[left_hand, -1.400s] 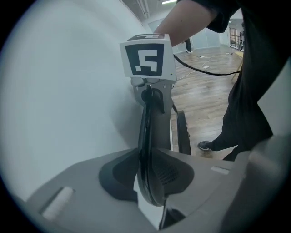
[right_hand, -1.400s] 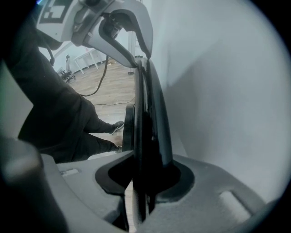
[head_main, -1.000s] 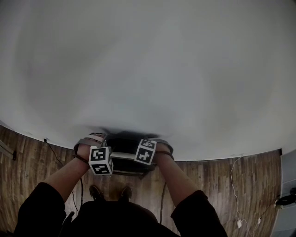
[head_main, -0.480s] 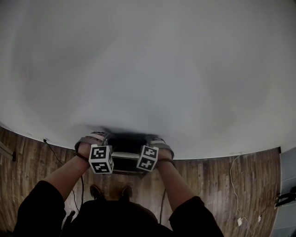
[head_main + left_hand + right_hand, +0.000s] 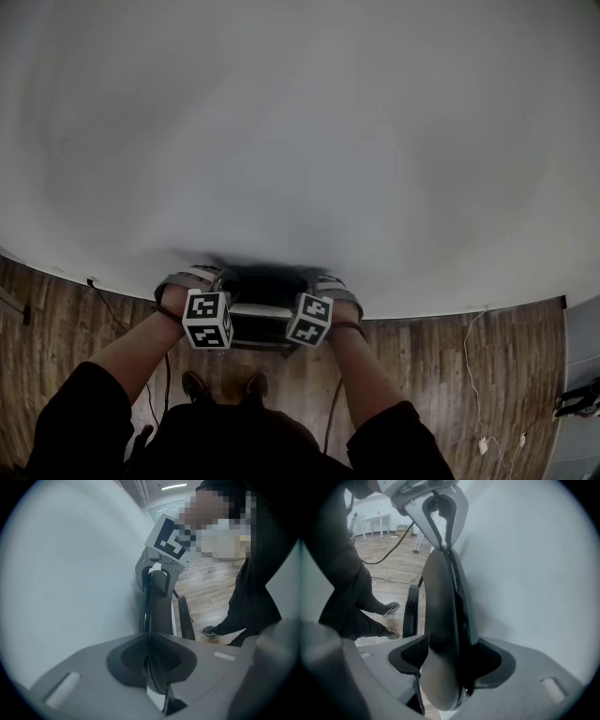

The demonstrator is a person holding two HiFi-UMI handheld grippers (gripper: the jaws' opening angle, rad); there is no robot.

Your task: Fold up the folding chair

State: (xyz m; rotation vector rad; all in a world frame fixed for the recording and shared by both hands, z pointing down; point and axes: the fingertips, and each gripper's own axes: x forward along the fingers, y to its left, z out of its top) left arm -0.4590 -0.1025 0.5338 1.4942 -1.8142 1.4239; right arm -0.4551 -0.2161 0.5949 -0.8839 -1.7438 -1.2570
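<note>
A wooden floor (image 5: pixel 441 366) is met by a white wall (image 5: pixel 300 141). The left gripper (image 5: pixel 151 667), just closed further, is clamped on the chair (image 5: pixel 261 323), which is stood upright and flat against the wall, top edge running left-right. The right gripper (image 5: pixel 445 667), lately widened, is clenched on its thicker end.

Folding chair (image 5: pixel 445 620) looks to us like smooth dark plastic with a soft sheen along its rounded edge. In the head view, the wall (image 5: pixel 300 141) from 9 round to 3 o'clock is plain matt white. We'd call the floor (image 5: pixel 441 361) at 6 brown wood planks, and the sleeves (image 5: pixel 80 422) matt black cloth.
</note>
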